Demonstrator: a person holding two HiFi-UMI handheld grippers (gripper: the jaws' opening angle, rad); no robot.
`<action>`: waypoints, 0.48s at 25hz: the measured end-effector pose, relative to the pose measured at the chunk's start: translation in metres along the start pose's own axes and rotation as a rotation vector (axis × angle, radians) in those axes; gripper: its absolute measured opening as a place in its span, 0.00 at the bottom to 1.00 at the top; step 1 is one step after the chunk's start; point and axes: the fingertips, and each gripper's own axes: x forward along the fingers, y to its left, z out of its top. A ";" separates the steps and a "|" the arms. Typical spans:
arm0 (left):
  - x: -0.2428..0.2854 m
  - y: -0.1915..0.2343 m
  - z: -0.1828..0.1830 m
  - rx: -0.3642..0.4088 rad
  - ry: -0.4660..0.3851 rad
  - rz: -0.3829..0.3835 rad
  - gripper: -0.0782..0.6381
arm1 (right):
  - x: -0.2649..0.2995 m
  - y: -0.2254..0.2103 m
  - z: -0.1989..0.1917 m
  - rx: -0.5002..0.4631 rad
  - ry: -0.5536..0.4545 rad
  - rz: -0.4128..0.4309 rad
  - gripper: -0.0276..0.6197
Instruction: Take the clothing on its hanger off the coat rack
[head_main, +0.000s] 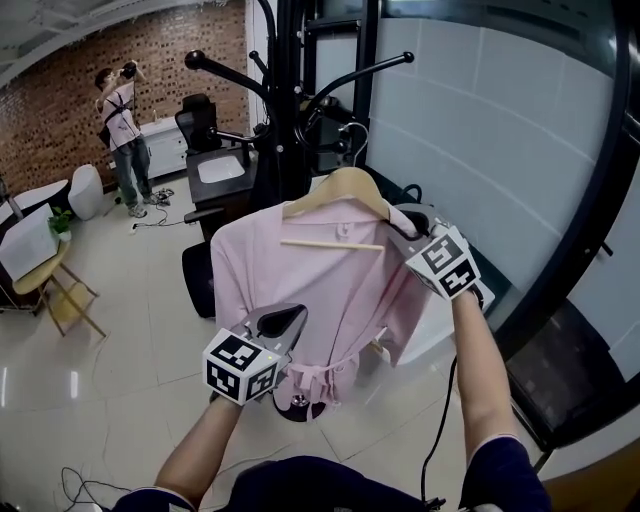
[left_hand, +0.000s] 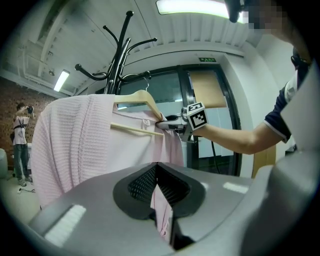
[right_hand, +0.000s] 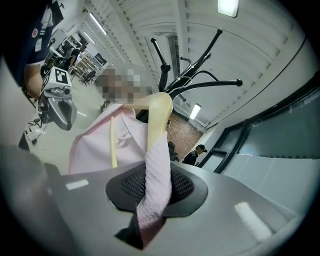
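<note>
A pale pink robe (head_main: 330, 290) hangs on a wooden hanger (head_main: 345, 190) at the black coat rack (head_main: 290, 110). The hanger's metal hook sits close to a rack arm; I cannot tell whether it rests on it. My right gripper (head_main: 405, 228) is at the hanger's right shoulder. In the right gripper view it (right_hand: 155, 187) is shut on the fabric-covered hanger arm (right_hand: 160, 115). My left gripper (head_main: 285, 325) is low at the robe's front, near the belt. In the left gripper view it (left_hand: 159, 192) is shut on a fold of the pink robe (left_hand: 75, 145).
A person (head_main: 122, 130) stands at the back left by a brick wall. A black office chair (head_main: 200, 120) and a desk stand behind the rack, a wooden chair (head_main: 60, 290) at the left. A dark-framed glass wall (head_main: 500, 150) runs along the right. Cables lie on the tiled floor.
</note>
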 end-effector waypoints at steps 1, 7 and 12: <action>0.000 -0.002 0.000 0.000 0.001 -0.002 0.13 | -0.006 0.000 -0.002 0.003 -0.001 -0.007 0.16; 0.003 -0.018 -0.001 -0.001 0.008 -0.011 0.13 | -0.034 0.011 -0.002 0.002 -0.016 -0.025 0.16; -0.005 -0.027 -0.004 -0.011 0.010 0.016 0.13 | -0.056 0.031 0.004 -0.052 -0.025 -0.019 0.16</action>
